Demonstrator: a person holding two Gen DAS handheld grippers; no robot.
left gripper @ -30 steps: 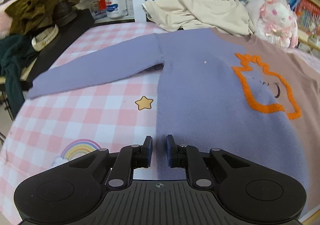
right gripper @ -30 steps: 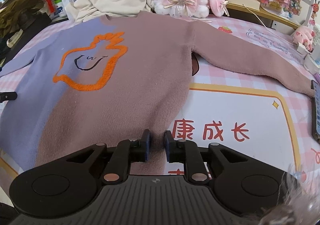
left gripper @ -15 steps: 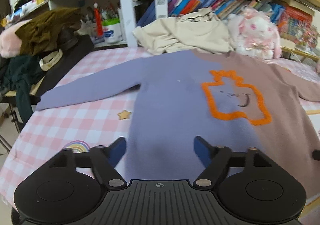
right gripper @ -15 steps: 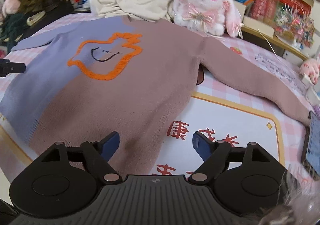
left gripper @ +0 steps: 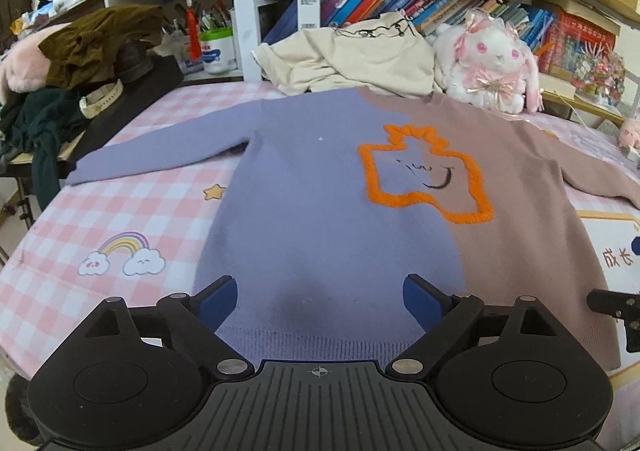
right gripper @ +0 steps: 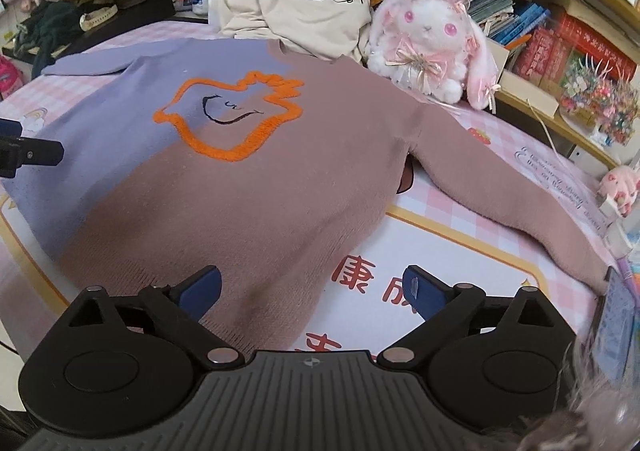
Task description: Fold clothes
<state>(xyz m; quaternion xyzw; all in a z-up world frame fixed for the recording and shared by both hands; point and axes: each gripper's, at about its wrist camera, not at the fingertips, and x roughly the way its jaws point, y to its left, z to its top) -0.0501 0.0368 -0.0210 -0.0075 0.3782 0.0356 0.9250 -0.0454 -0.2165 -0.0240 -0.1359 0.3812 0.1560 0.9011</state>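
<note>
Sweater (left gripper: 320, 211) lies flat, sleeves spread, no fold made yet; we hold our left claw (left gripper: 318, 301) and right claw (right gripper: 312, 289) released, just opened, empty above its hem.

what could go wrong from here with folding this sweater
The sweater lies flat, and both grippers, left and right, have just been opening above its hem with nothing pinched.

1. The cream shirt lies right at the collar, so a fold toward the collar could snag it.
2. The plush rabbit sits near the brown shoulder, so swinging the brown sleeve inward might knock it.
3. That sleeve's cuff ends by a phone, which could get dragged.
</note>
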